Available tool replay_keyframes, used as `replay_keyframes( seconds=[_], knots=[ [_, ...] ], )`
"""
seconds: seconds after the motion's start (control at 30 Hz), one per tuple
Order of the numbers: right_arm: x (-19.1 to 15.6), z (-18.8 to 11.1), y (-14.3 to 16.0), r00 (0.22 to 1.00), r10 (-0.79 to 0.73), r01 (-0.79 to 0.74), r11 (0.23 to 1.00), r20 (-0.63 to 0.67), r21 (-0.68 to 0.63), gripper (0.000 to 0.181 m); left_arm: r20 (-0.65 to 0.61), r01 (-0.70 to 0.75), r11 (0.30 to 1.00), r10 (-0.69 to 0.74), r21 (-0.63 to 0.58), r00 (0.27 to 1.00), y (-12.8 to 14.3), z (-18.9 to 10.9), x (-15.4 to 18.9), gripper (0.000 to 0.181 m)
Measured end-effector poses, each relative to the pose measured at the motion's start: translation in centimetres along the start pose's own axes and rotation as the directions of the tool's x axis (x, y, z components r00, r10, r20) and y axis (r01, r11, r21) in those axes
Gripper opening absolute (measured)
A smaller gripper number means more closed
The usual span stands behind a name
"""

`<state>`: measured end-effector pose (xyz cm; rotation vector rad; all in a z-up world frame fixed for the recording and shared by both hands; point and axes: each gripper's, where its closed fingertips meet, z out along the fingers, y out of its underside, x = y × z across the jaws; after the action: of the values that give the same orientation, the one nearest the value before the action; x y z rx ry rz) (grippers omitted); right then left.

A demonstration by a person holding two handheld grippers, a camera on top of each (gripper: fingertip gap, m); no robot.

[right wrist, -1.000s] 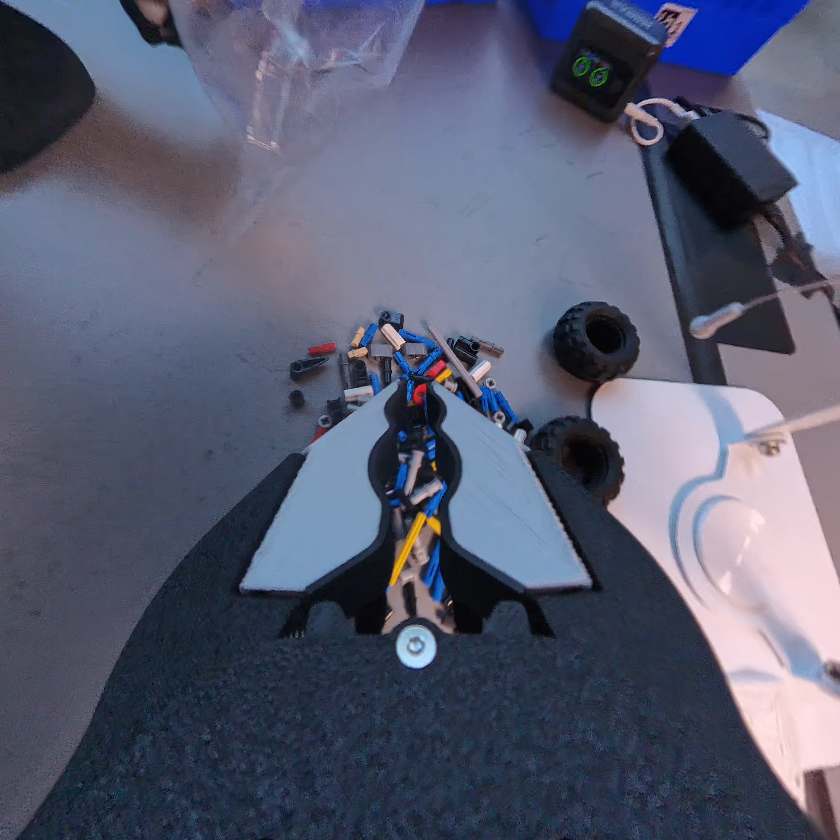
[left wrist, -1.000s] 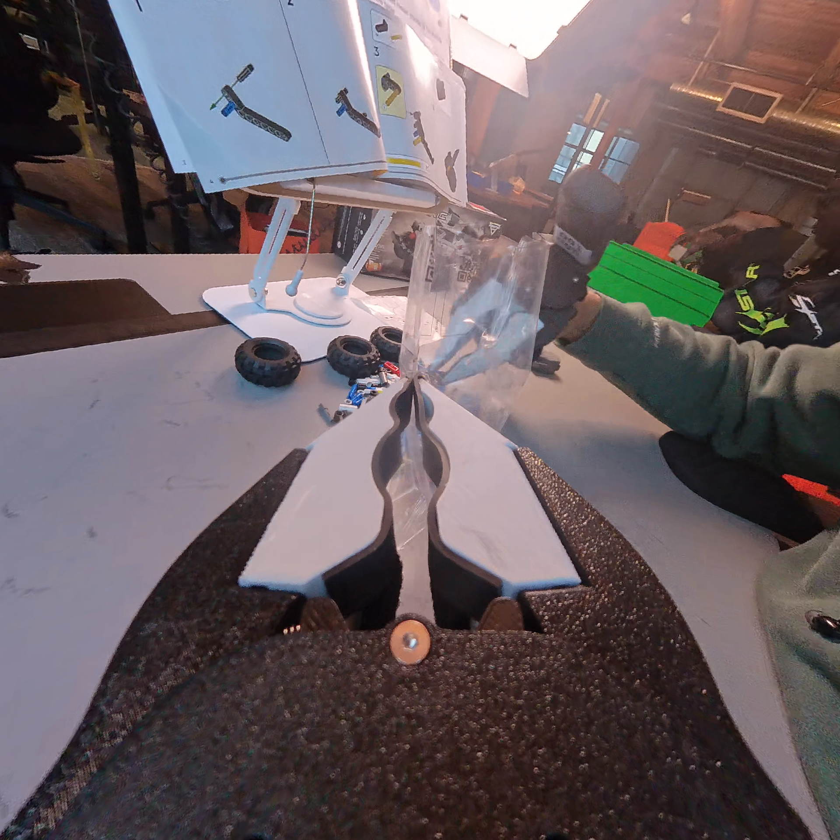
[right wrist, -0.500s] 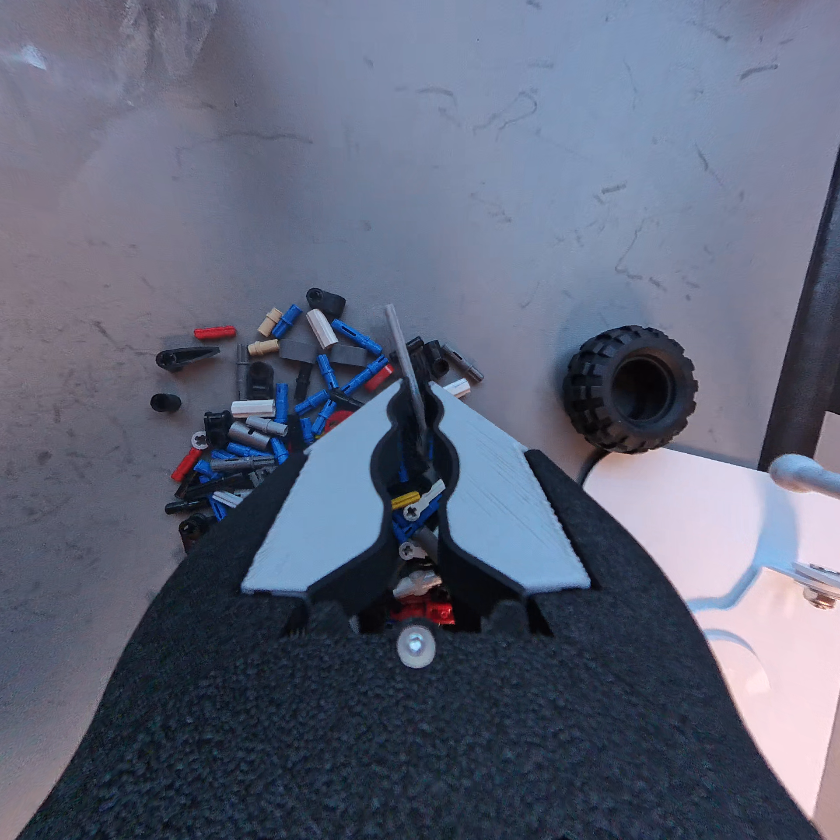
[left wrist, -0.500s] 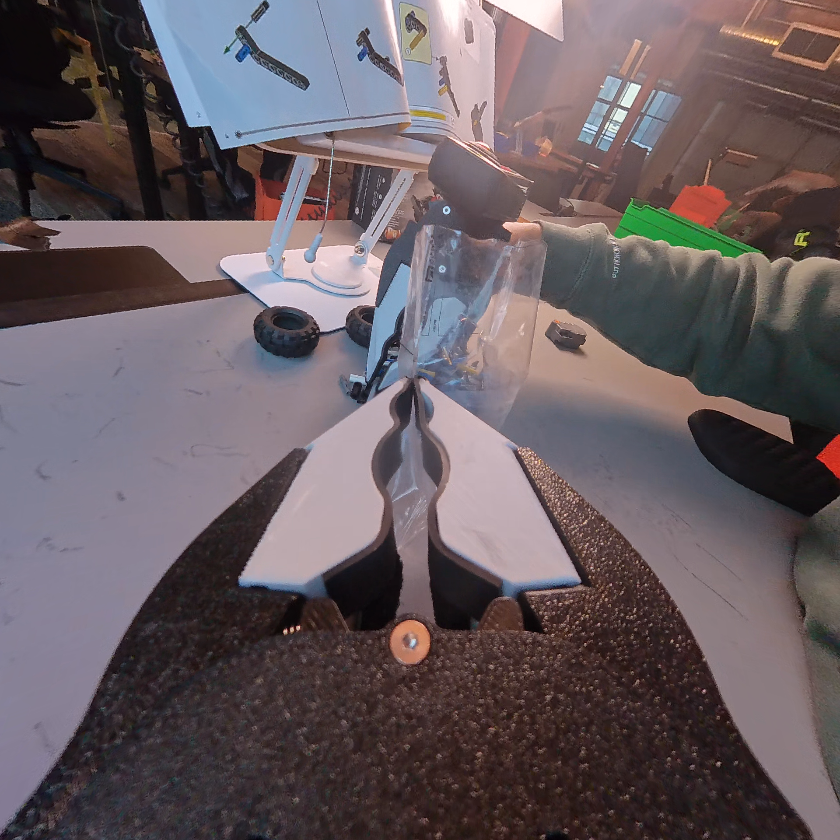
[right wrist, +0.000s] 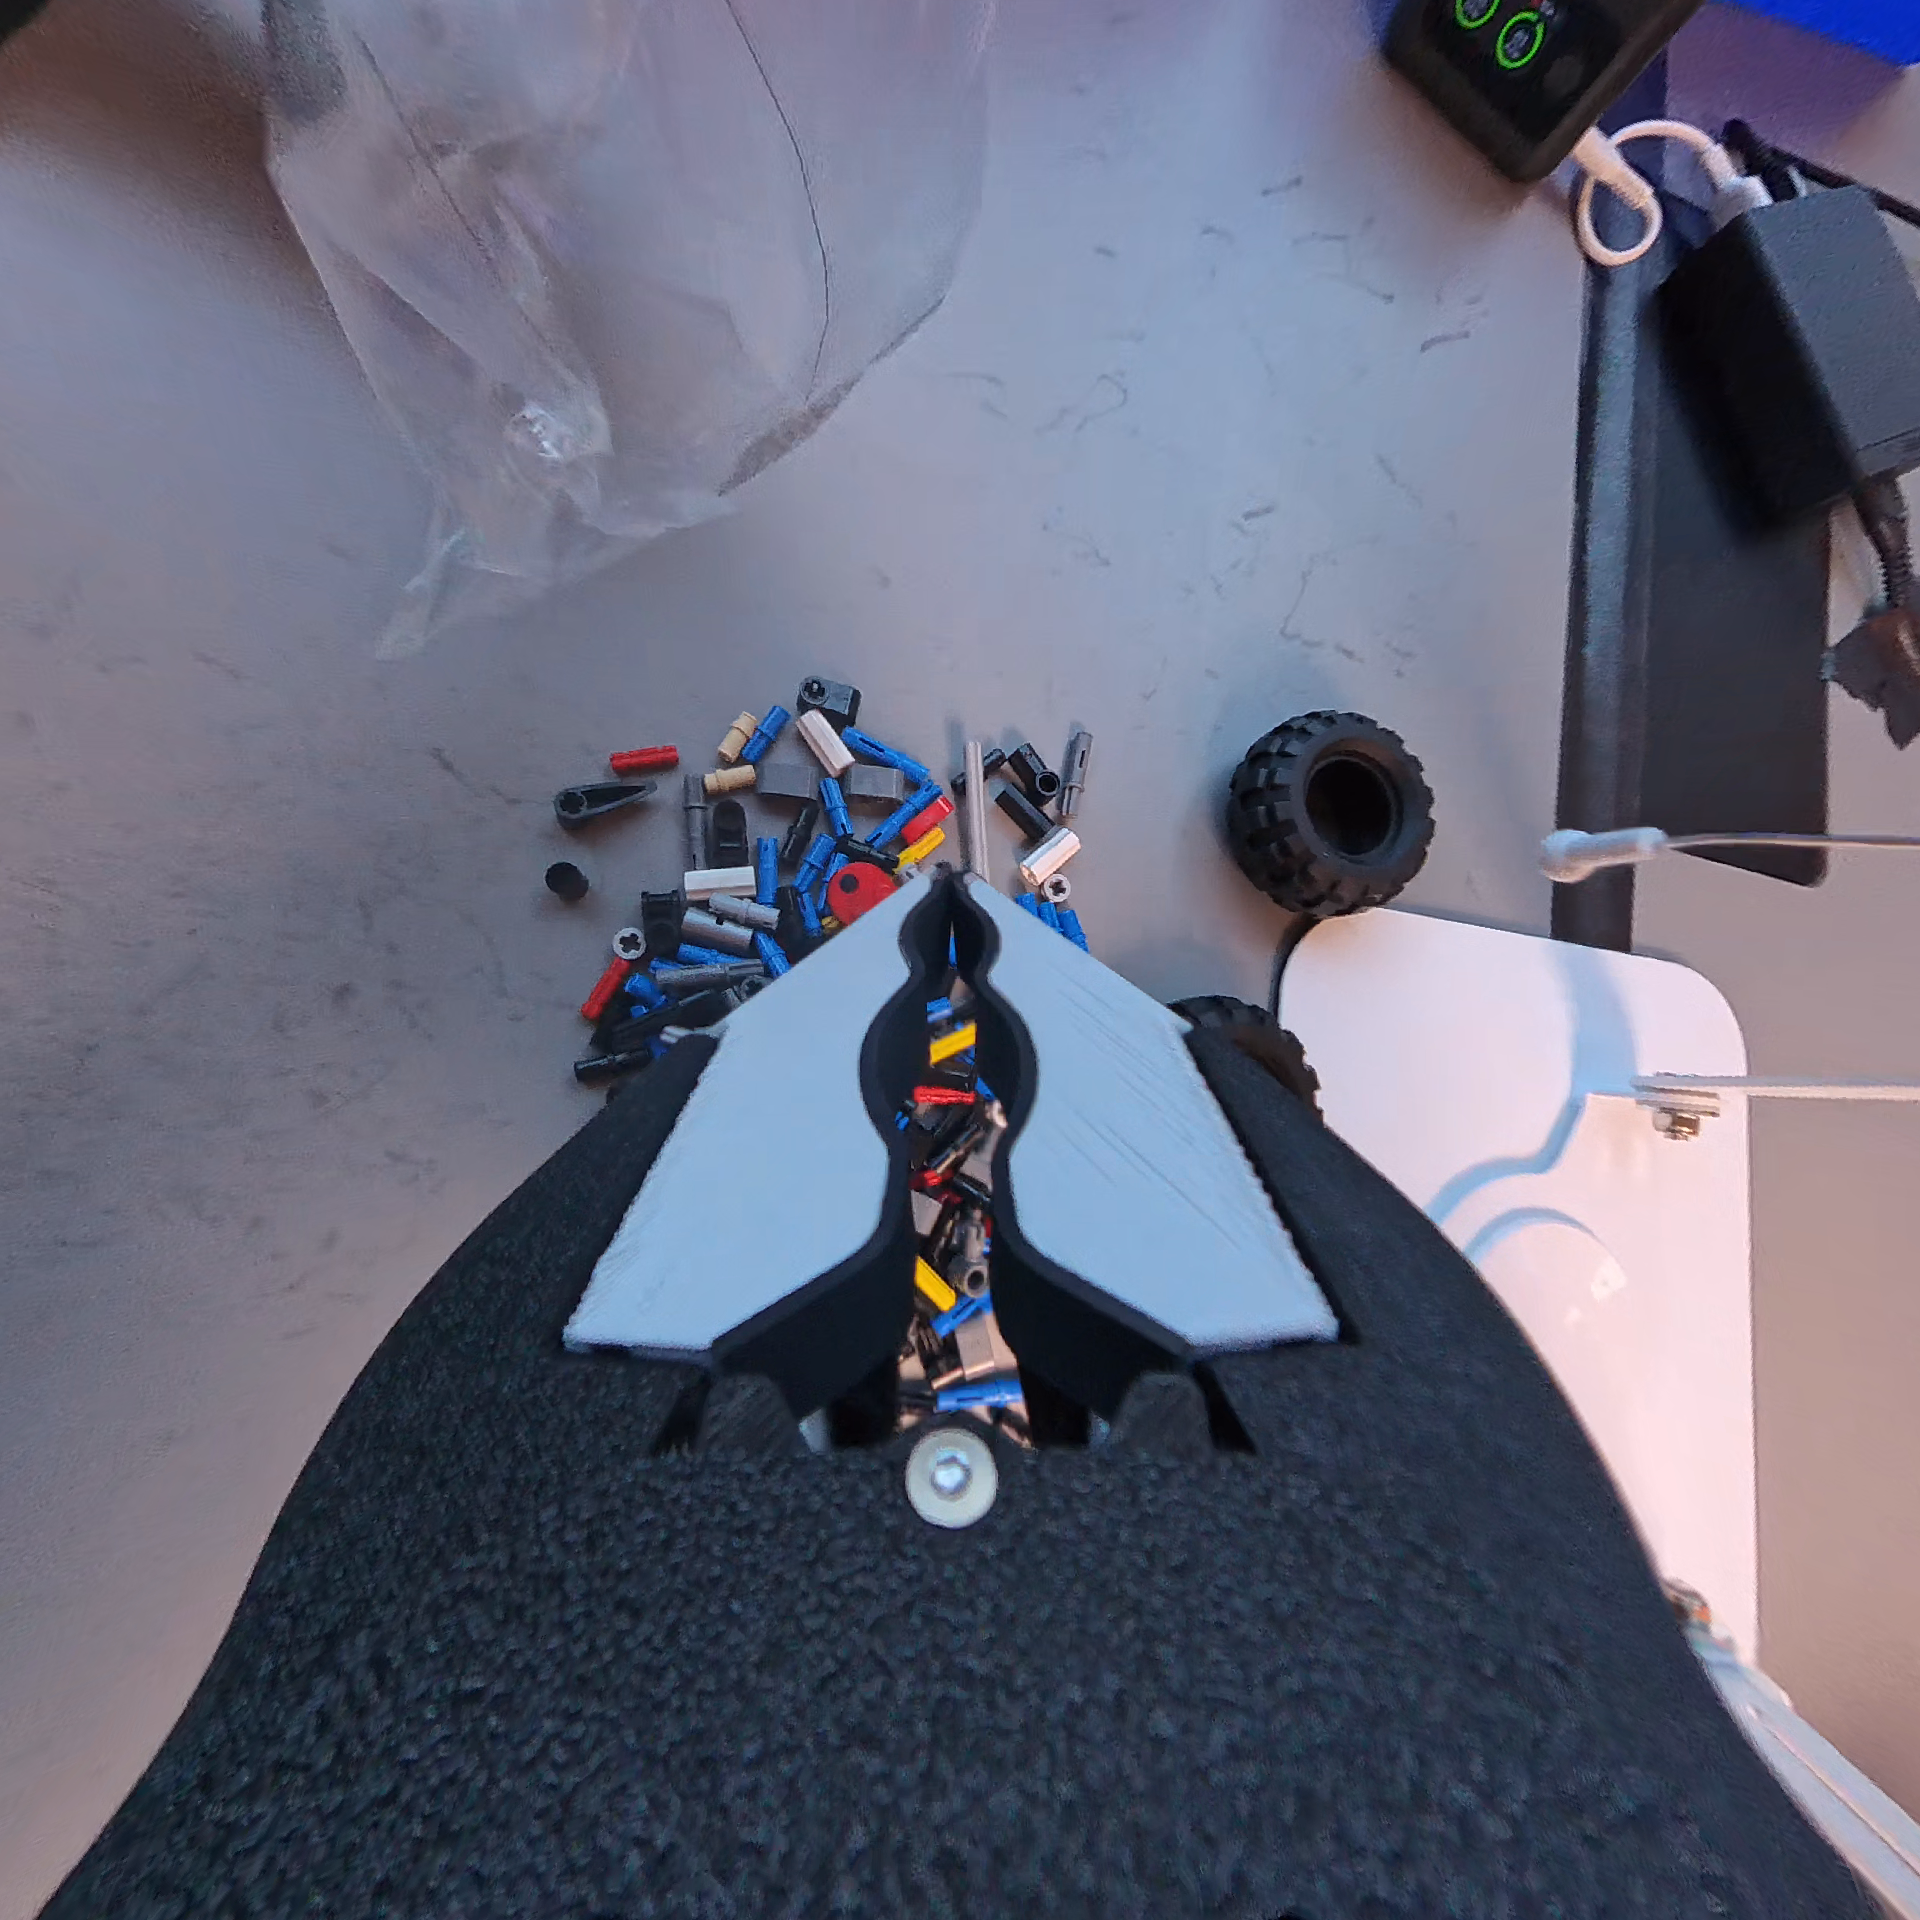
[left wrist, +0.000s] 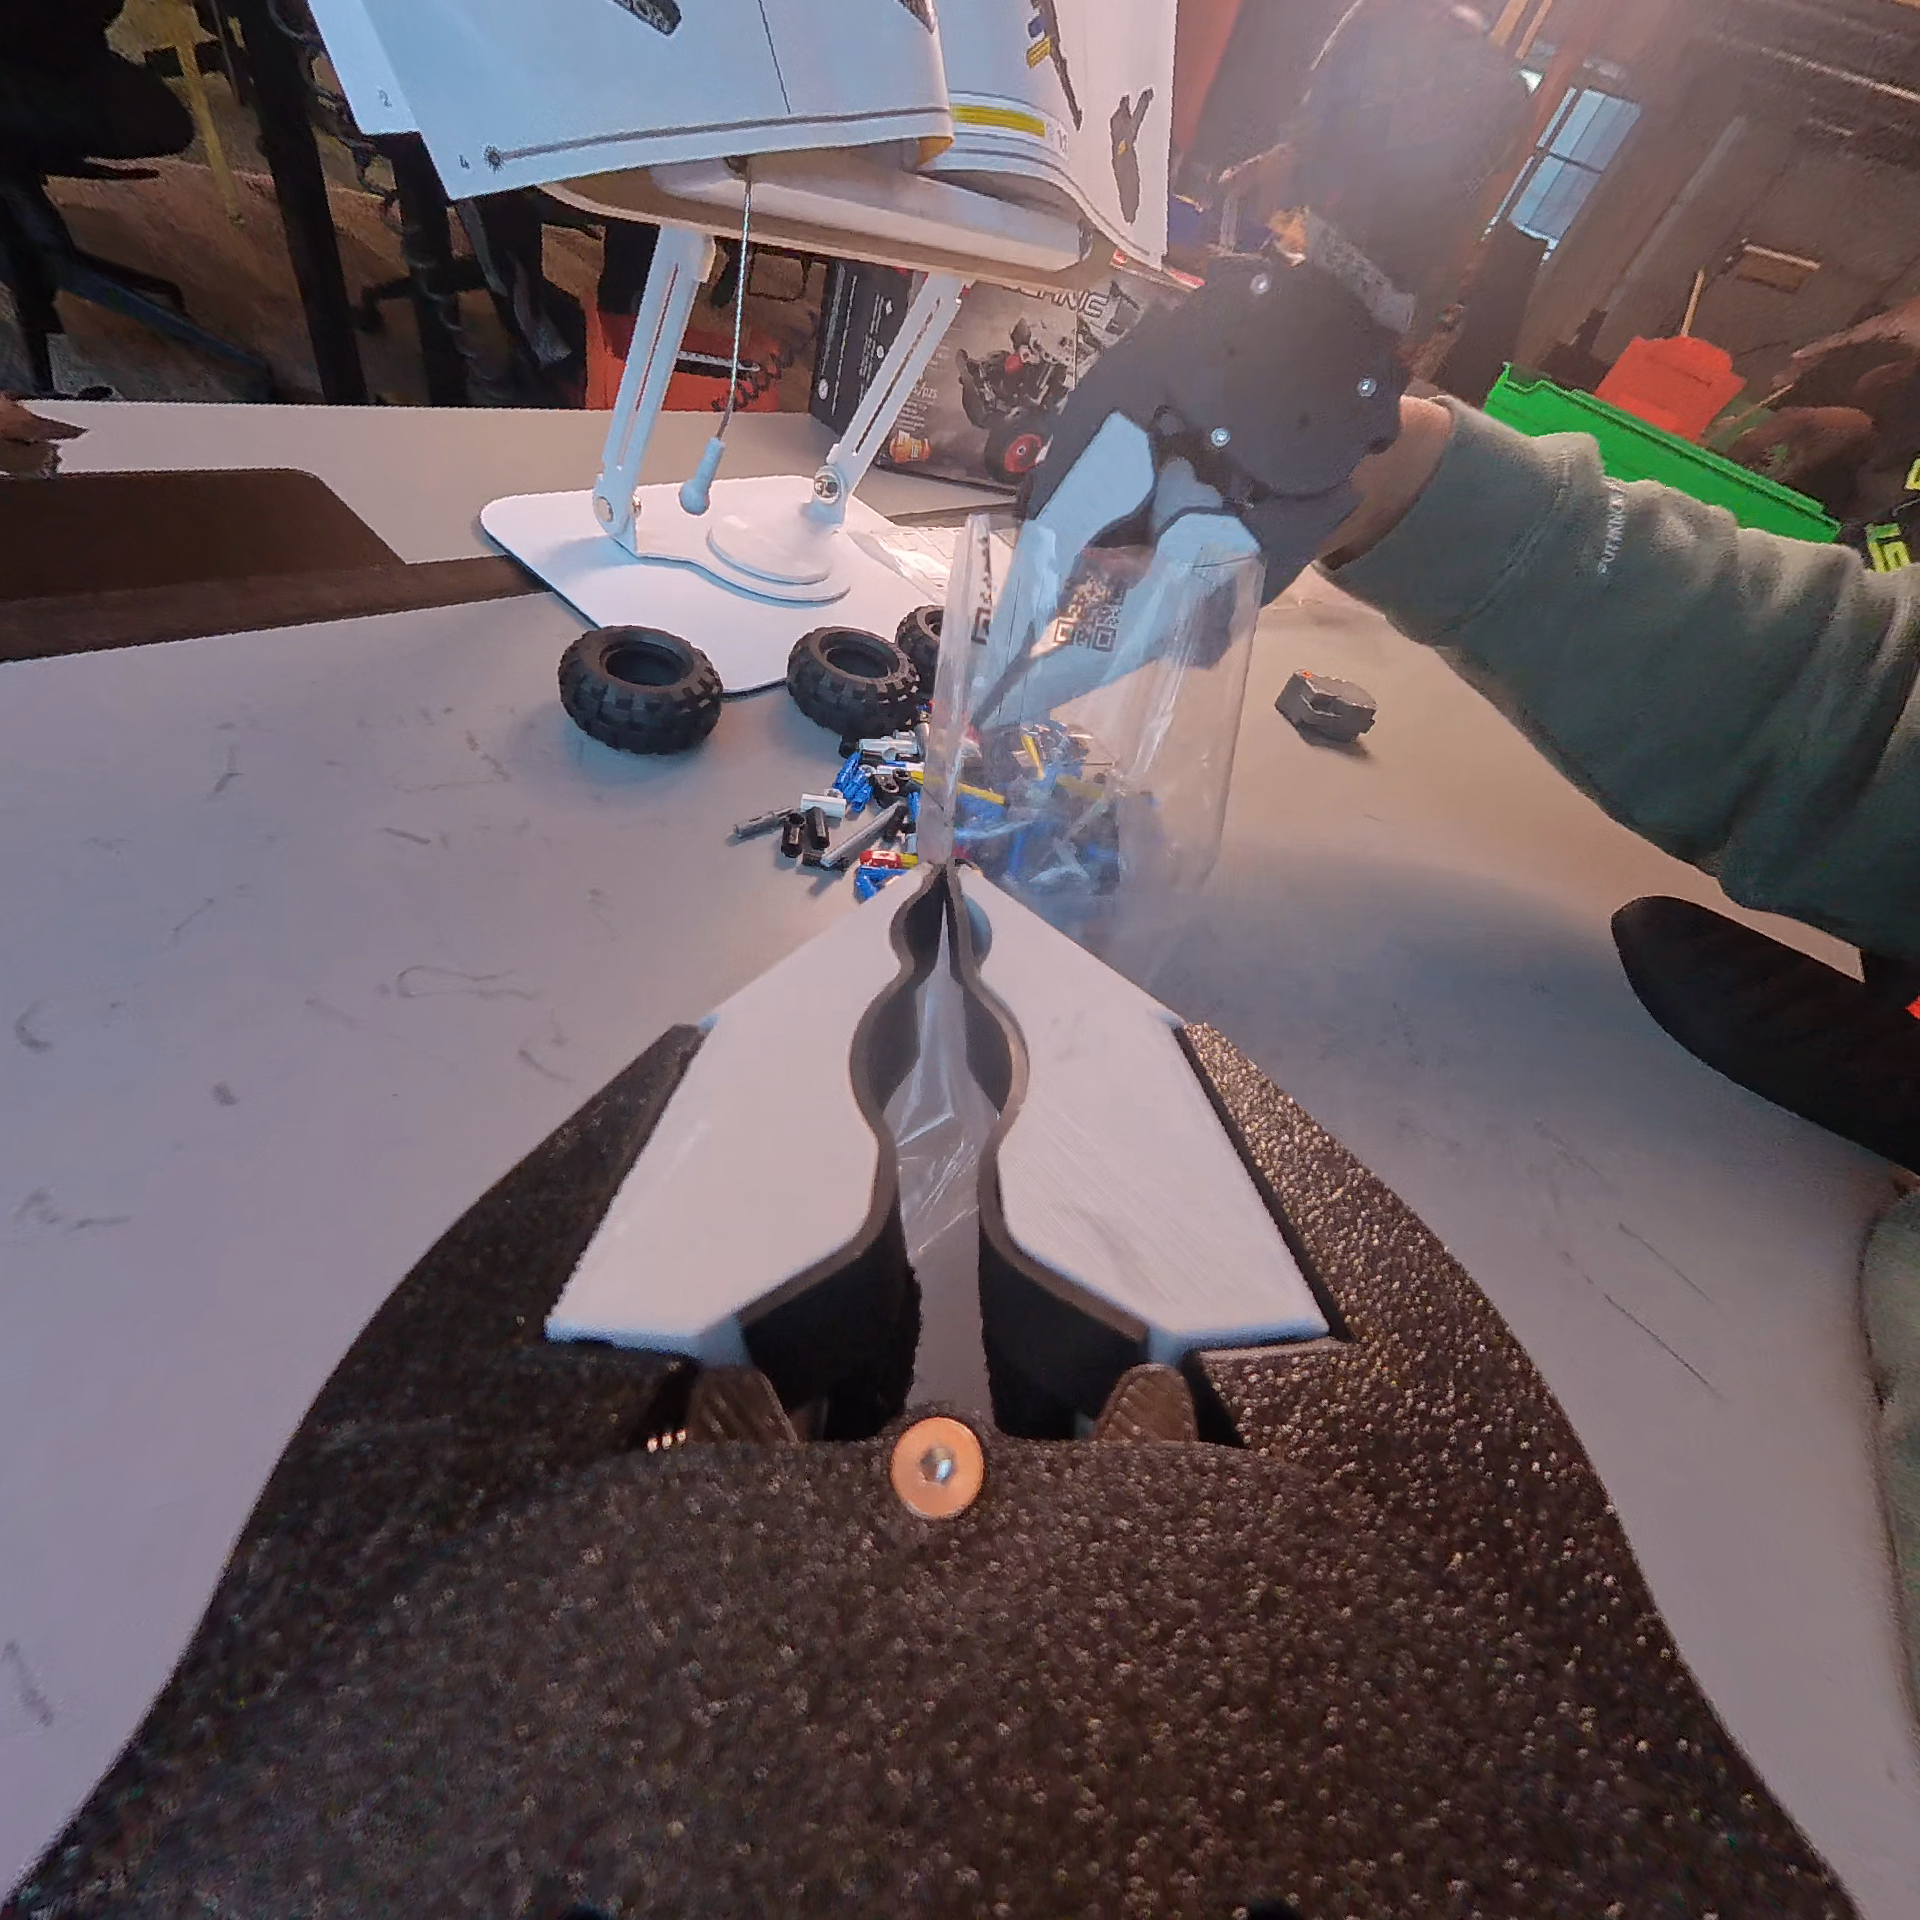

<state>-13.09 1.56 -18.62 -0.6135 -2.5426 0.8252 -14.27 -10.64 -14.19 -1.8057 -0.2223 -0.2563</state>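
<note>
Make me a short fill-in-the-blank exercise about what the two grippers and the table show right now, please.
1. The left gripper is shut on a clear plastic ____.
2. The right gripper hangs over a pile of small building ____.
3. The black tyre lies on its ____.
4. The booklet stand on the table is ____ in colour.

Missing words: bag; parts; side; white

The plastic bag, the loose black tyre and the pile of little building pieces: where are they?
plastic bag [left wrist: 1101,727], left wrist view, on its clear side.
black tyre [right wrist: 1331,811], right wrist view, on its knobbly tread.
pile of little pieces [right wrist: 790,831], right wrist view, mid-heap.
</note>
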Motion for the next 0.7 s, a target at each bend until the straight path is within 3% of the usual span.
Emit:
replay_keyframes(
  seconds=[0.13, 0.3, 0.5, 0.63, 0.7],
  knots=[
    [1.2, 0.7, 0.4, 0.999, 0.018, -0.020, 0.999, -0.048, -0.045, 0.000, 0.021, 0.001, 1.000, -0.001, 0.008, 1.000, -0.2, -0.1, -0.4, 0.000],
    [0.9, 4.2, 1.1, 0.998, 0.056, -0.052, 0.993, 0.042, -0.105, 0.006, 0.047, 0.012, 1.000, -0.013, 0.029, 0.999, -0.5, -0.6, -1.0, 0.000],
    [1.1, 5.6, 2.3, 0.995, 0.064, -0.049, 0.979, 0.071, -0.199, 0.007, 0.044, 0.007, 1.000, -0.008, 0.024, 0.999, -0.5, -0.5, -1.0, 0.000],
    [1.1, 5.1, 2.3, 0.999, 0.016, -0.010, 0.981, 0.034, -0.193, 0.002, 0.032, 0.014, 1.000, -0.014, 0.002, 0.999, 0.0, -0.2, -0.7, 0.000],
    [1.2, 3.6, 1.1, 0.998, 0.056, -0.056, 0.993, -0.001, -0.101, 0.002, 0.019, 0.022, 1.000, -0.022, -0.009, 1.000, 0.2, 0.0, -0.4, 0.000]
  ],
)
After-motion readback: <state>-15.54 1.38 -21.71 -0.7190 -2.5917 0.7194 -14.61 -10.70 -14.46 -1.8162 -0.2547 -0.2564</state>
